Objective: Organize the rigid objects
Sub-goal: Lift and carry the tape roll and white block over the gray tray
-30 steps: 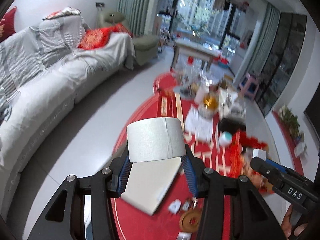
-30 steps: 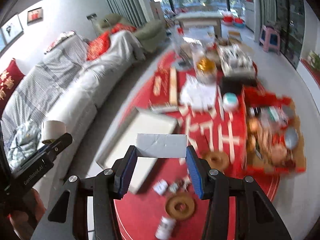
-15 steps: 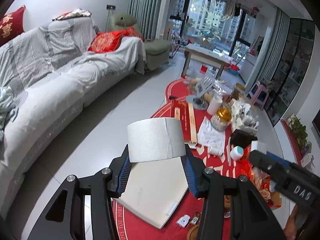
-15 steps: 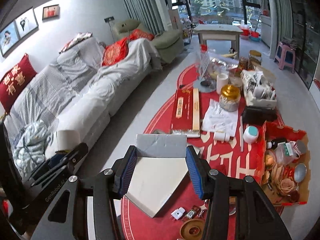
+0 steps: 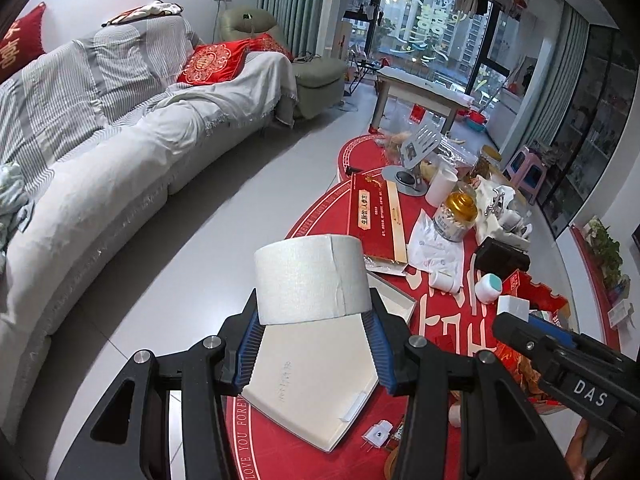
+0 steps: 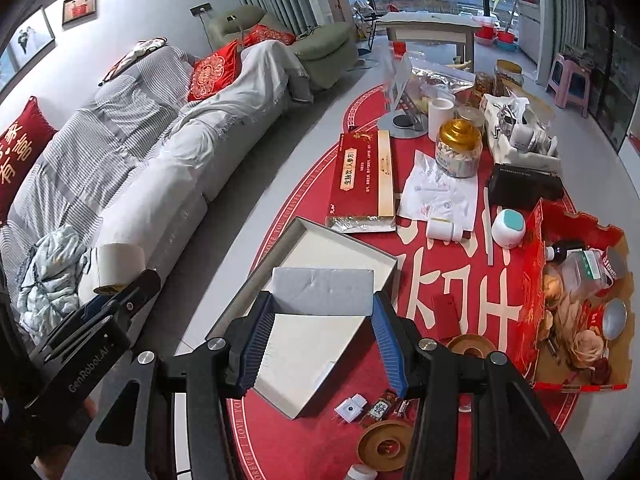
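Both of your hands have carried their loads lower toward the open white tray on the red mat; your left gripper pinches the tissue roll, your right gripper a grey box (probably cardboard), each held above the tray, ready for setting inside.
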The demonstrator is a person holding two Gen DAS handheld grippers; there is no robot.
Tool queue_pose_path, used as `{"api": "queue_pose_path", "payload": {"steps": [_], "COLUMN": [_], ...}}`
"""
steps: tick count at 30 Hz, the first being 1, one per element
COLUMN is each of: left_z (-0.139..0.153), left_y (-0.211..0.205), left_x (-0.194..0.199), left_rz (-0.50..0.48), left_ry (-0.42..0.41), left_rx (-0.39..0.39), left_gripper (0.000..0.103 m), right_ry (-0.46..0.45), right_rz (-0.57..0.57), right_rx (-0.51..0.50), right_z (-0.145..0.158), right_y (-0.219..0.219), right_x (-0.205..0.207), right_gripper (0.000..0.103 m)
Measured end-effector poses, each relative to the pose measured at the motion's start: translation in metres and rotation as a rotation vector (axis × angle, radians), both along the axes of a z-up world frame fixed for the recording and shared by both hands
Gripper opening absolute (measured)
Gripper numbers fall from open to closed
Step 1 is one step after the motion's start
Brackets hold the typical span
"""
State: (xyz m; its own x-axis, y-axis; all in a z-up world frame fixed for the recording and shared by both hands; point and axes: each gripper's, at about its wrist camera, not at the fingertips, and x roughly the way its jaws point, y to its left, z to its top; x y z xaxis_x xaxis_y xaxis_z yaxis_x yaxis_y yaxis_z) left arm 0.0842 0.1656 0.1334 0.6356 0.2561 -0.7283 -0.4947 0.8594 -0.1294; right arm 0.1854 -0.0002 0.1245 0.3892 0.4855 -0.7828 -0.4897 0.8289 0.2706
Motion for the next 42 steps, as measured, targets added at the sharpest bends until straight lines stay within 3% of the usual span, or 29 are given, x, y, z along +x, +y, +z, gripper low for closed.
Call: {"api": "queue_pose_path", "payload": {"steps": [12,25,32,37,42], "left_z": [-0.006,-0.031,-0.059,-0.098,-0.134], "left_y": [0.0,0.012,0.02,0.024,0.029], "left_x": [0.002,0.016,0.028,0.041,0.051], "left_rz": [-0.002,0.014,0.047,0.083,0.113], "left_ry": [0.016,0.074,0.131,0.207,0.258], "left_rx": [0.002,-0.011,0.019,0.073,0.063], "left_gripper": [0.052,0.052,0.052,0.052,0.052], "right_ry": [0.018,0.051,0.087,0.11,0.127], "right_rz": [0.0,0.0,0.011,-0.01,-0.01], "right_rx": [-0.007,-0.023,-0.036,-0.051,-0.076], "right_z": [-0.008,-0.027,-0.05,-0.076,-0.104], "right_y": [0.001,0.01,0.023,0.031,0.044], "right_x": [0.005,0.017,0.03,0.047,0.058], "right_gripper": [0.051,0.051,0.051,0.051,0.051]}}
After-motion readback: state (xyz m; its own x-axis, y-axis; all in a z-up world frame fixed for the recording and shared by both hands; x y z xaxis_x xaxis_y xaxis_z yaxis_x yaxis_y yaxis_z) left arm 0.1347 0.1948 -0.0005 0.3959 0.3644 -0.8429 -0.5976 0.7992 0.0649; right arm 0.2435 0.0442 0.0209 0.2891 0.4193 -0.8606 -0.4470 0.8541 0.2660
